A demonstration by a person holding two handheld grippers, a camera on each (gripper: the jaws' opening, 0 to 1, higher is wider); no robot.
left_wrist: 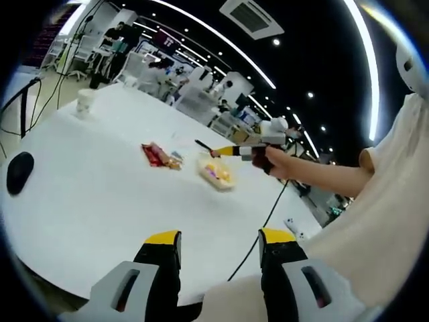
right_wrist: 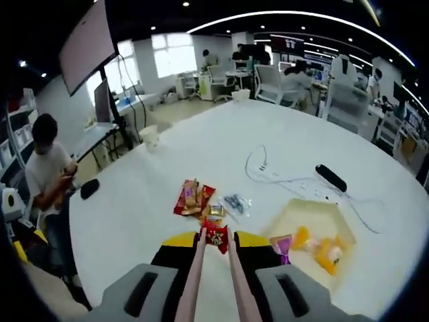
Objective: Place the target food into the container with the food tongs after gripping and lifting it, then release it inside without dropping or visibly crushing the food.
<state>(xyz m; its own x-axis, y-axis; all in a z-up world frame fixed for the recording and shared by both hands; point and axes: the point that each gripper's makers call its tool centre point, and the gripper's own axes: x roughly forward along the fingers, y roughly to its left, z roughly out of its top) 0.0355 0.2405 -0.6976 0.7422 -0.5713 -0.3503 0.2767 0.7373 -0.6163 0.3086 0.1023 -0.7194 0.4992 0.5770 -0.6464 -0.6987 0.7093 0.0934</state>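
Left gripper view, nearest: left tongs low over the near edge of the white desk, jaws standing wide apart, released, nothing between them. Farther right, a person's hand and bare forearm reaching out over the desk, carrying the right tongs level, tips aimed at the food area. Just under those tips, a shallow pale container with yellow and pink pieces inside. Left of it, a small pile of red snack packets lying flat on the desk. Well apart at the far left, a black mouse, and beyond it a white paper cup.

Right gripper view, nearest: right tongs clenched on a pair of pink food tongs, their two long arms running forward close together. At the pink tips, a small red candy packet pinched and lifted above the desk, shape looking intact. To the right and a little beyond, the same pale container, open, holding yellow-orange wrapped pieces and one pink-purple piece at its near left corner. The red candy packet not yet over the container, near its left side. Farther on, the pile of snack packets, a clear wrapper, then a white power strip with its cable.
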